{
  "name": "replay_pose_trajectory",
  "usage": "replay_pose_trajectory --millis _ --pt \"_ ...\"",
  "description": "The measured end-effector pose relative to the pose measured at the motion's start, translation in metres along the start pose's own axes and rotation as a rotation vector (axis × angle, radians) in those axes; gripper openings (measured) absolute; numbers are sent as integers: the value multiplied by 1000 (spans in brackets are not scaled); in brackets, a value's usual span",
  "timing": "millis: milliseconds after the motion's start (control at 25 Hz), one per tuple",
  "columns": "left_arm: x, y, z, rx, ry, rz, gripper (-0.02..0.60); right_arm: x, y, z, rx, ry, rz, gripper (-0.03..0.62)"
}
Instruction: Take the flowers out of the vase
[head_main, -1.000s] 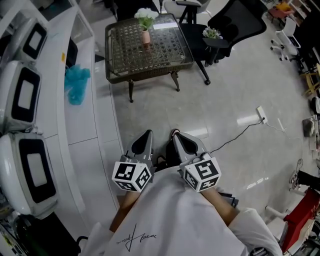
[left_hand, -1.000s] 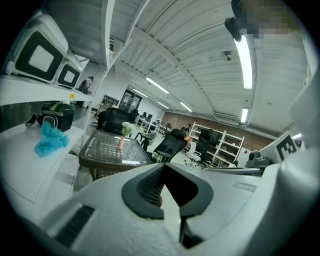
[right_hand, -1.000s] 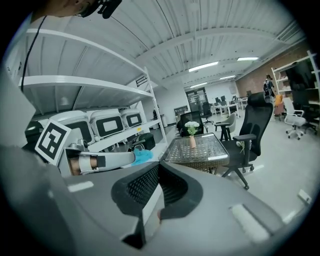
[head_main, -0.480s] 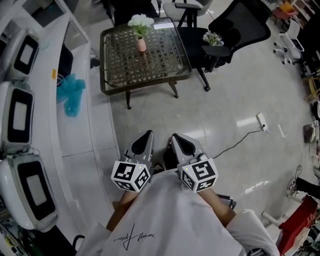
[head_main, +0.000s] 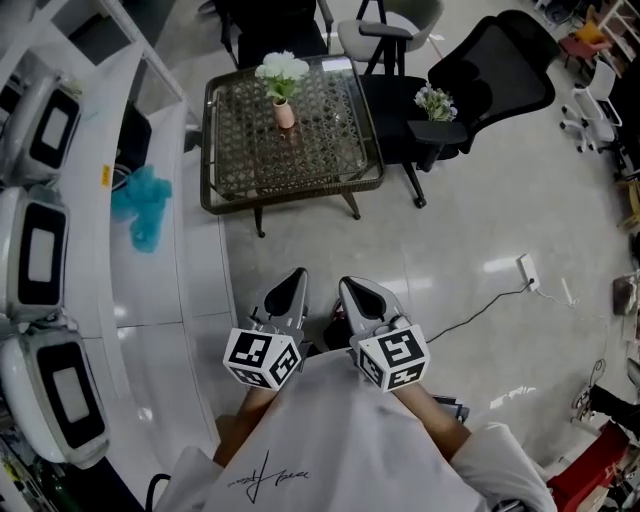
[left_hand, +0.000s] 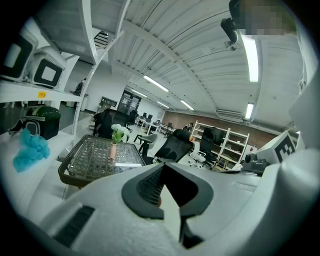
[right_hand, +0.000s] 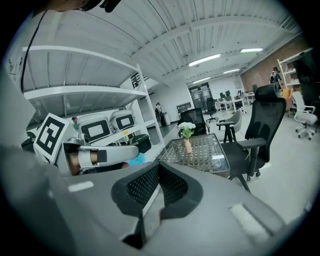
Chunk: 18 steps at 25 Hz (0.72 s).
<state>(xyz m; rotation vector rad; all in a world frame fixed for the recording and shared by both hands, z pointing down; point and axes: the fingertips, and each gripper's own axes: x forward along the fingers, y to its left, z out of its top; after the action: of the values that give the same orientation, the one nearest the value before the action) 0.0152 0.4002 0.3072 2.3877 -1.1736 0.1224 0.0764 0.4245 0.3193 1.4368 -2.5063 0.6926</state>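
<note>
White flowers (head_main: 281, 68) stand in a small pink vase (head_main: 285, 113) on a low wicker-patterned glass table (head_main: 250, 170) far ahead of me. Both grippers are held close to my body, well short of the table. My left gripper (head_main: 293, 285) is shut and empty, and so is my right gripper (head_main: 354, 294). In the left gripper view the flowers (left_hand: 118, 131) and vase (left_hand: 113, 150) show small beyond the jaw tips of the left gripper (left_hand: 163, 166). The right gripper view shows the flowers (right_hand: 186, 127) and vase (right_hand: 187, 146) on the table (right_hand: 210, 150) past the right gripper (right_hand: 159, 165).
White shelving with white boxy appliances (head_main: 40, 240) runs along the left, with a teal cloth (head_main: 145, 205) on it. A black office chair (head_main: 490, 80) stands right of the table, a small flower bunch (head_main: 435, 100) on its armrest. A cable and power strip (head_main: 525, 270) lie on the floor.
The table with the vase has come lower and nearer in the head view as I moved toward it. Both grippers stayed shut in front of my body.
</note>
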Motion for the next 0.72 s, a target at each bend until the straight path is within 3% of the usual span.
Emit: replay_pose_trajectory --millis 280,720 --pt "15 10 9 -7 -34 58 3 6 -23 7 15 7 -8 8" --pt "57 20 25 -2 -35 37 3 33 -50 29 12 -1 1 8"
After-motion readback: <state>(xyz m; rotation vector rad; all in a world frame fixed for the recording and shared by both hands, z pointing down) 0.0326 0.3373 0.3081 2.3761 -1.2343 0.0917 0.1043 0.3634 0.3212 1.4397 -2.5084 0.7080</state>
